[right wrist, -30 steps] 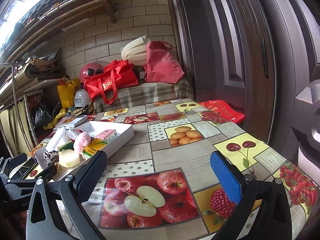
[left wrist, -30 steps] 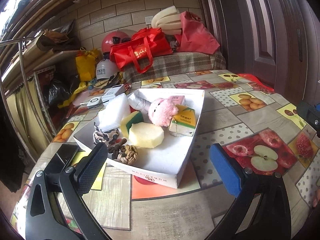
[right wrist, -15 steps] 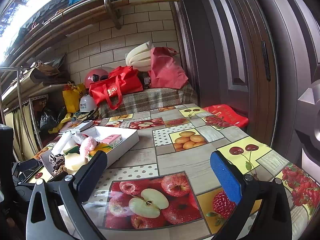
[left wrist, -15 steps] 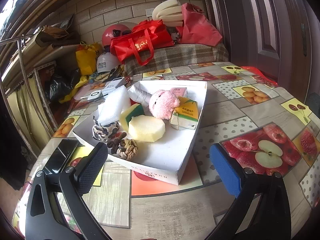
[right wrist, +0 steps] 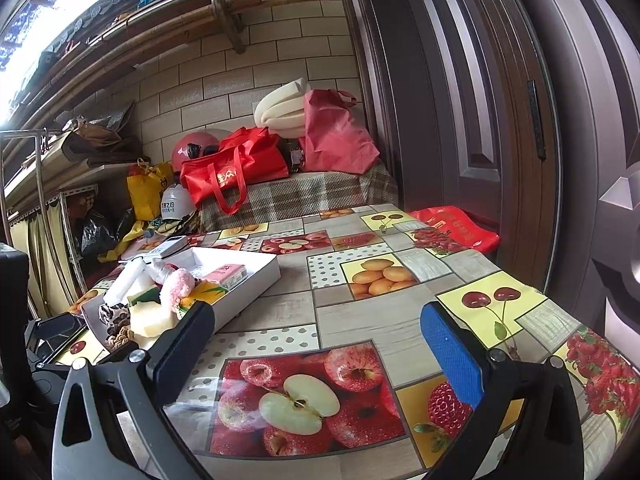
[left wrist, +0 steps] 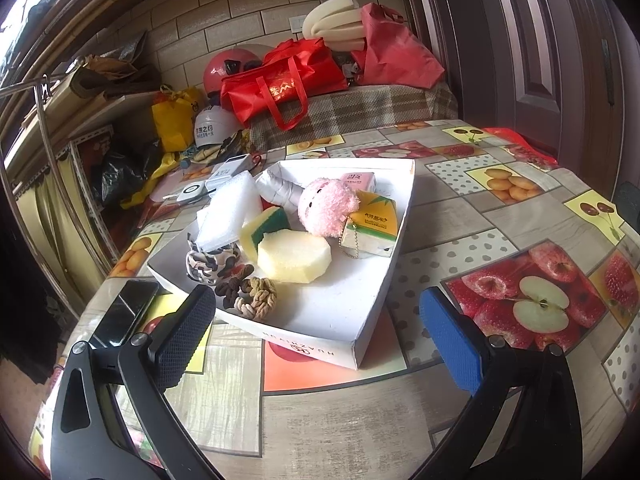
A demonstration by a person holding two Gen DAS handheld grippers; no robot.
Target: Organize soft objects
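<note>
Surface (left wrist: 500,216) w/ fruit-print cloth: white tray (left wrist: 320,316) near left edge, black phone (left wrist: 122,314) just beside it.

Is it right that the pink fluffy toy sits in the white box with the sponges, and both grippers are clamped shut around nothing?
Not quite. The pink fluffy toy does sit in the white box with the sponges, but both the left gripper and the right gripper stand wide open, holding nothing. Each wrist view shows its own fingers spread apart.
</note>
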